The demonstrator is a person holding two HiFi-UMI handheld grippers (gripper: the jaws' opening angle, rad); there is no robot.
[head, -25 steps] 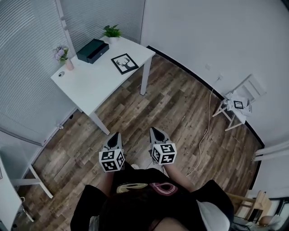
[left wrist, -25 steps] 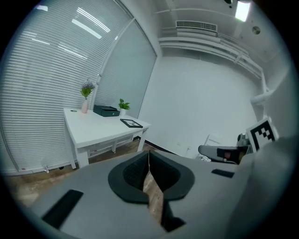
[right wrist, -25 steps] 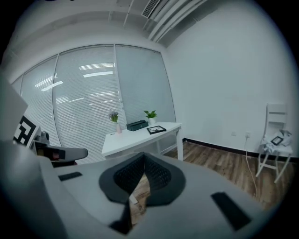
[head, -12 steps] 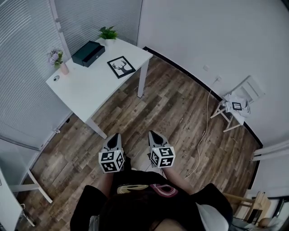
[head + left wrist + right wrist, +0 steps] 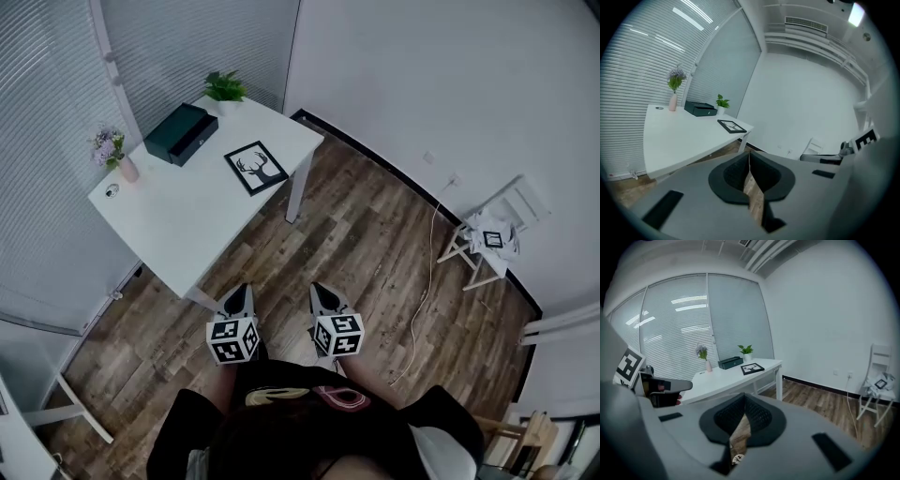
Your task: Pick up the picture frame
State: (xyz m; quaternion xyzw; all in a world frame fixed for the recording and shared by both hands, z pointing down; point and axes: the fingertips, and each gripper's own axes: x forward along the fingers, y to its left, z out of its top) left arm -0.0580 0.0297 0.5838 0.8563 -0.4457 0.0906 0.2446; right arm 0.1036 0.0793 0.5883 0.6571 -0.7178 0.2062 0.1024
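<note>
Picture frame (image 5: 257, 167) — black-rimmed deer print, flat on white table (image 5: 178, 220) — left gripper (image 5: 237, 293), right gripper (image 5: 319, 292) fingers (image 5: 733, 176) together.

The left gripper (image 5: 749, 153) shows its jaws pressed together, nothing between them. Beyond, a white table (image 5: 675, 138) carries a flower vase (image 5: 672, 102), a dark box (image 5: 700, 108), a potted plant (image 5: 722, 102) and, near its corner, the picture frame (image 5: 731, 125) lying flat

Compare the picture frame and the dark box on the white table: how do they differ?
The picture frame lies flat and thin; the dark box is bulkier. The picture frame shows a white picture with a deer; the dark box is plain dark. Both are rectangular and rest on the white table.
</note>
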